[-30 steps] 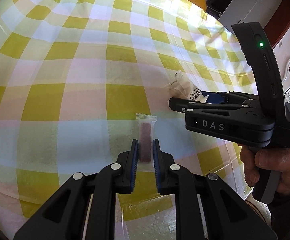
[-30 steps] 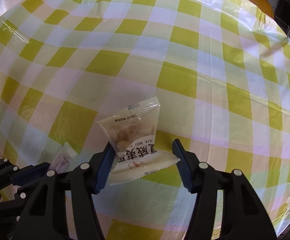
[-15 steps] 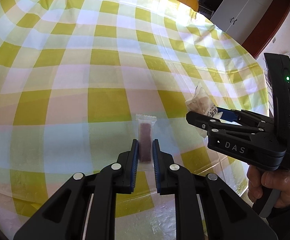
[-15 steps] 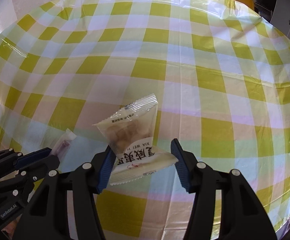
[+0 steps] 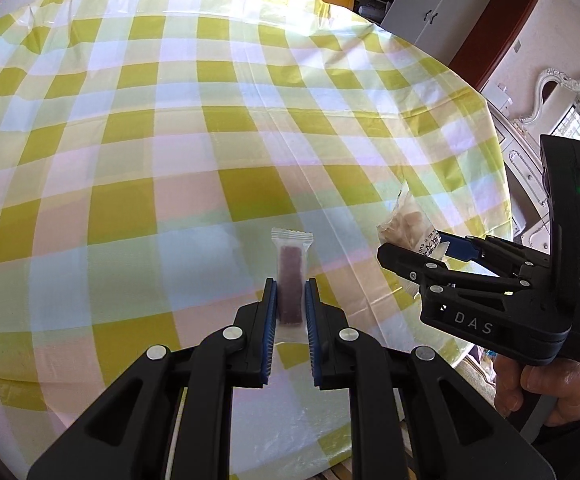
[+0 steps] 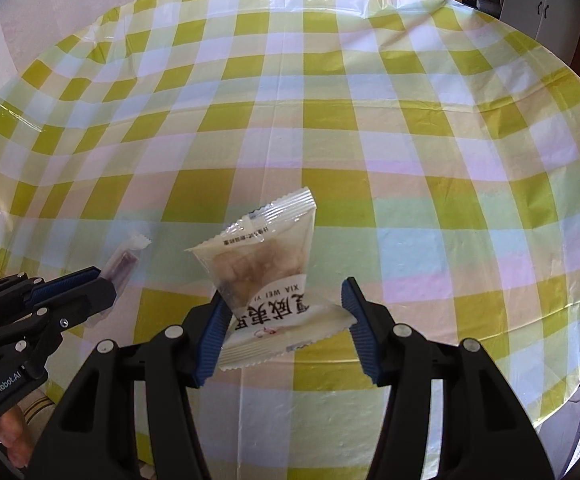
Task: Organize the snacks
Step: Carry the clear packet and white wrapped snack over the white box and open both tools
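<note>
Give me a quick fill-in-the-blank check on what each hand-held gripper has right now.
1. The left hand-held gripper is shut on a narrow clear packet holding a dark ____ bar.
2. The right hand-held gripper holds a ____ pouch, printed XIA WEI.
3. The tablecloth is checked yellow-green and ____.

Missing words: brown; wider; white

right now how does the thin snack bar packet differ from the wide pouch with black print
The thin clear packet with a dark reddish bar is narrow and flat; the wide translucent pouch of pale chunks with black print is puffy and broader. The left tool stands nearly closed on the bar; the right tool stands wider. Both are held above the checked tablecloth.
</note>
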Demonstrator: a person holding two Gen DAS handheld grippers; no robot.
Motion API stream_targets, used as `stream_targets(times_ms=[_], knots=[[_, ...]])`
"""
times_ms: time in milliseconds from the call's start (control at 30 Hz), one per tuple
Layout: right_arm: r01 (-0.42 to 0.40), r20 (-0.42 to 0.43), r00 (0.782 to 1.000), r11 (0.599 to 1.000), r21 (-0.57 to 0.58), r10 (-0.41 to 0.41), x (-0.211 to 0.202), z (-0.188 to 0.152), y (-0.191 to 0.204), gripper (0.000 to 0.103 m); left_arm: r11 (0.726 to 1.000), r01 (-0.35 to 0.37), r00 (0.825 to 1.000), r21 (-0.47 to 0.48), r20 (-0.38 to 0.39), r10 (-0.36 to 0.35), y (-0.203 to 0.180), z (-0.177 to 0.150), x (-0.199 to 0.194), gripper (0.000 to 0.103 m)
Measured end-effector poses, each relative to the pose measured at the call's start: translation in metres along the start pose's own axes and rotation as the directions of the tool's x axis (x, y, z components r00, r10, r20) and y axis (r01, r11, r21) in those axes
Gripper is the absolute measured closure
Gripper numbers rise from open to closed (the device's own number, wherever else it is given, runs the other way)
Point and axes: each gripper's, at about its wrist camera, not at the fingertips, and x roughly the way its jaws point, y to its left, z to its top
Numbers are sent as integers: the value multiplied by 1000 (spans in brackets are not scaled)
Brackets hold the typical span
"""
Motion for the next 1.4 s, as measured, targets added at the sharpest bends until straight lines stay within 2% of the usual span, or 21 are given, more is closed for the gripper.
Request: stream_targets(times_ms=[533,867,1167,1400], knots=[[68,14,997,991,115,-70,-36,-54,-70,47,990,65,996,123,-61,-57,-86,-14,14,89],[132,12,990,968,212,-138,-66,-94,-130,47,970,133,987,204,-113,-111,-150,-24,25,89],[225,-2,972,921,319,-236,-97,-136,-194,47,930,229,964,288,-197,-176,-221,-44,39,89],[292,-38,953,877,382,-300,-112,-170,-226,47,902,295,938,314,-277,-210,-265,-63,53,89]])
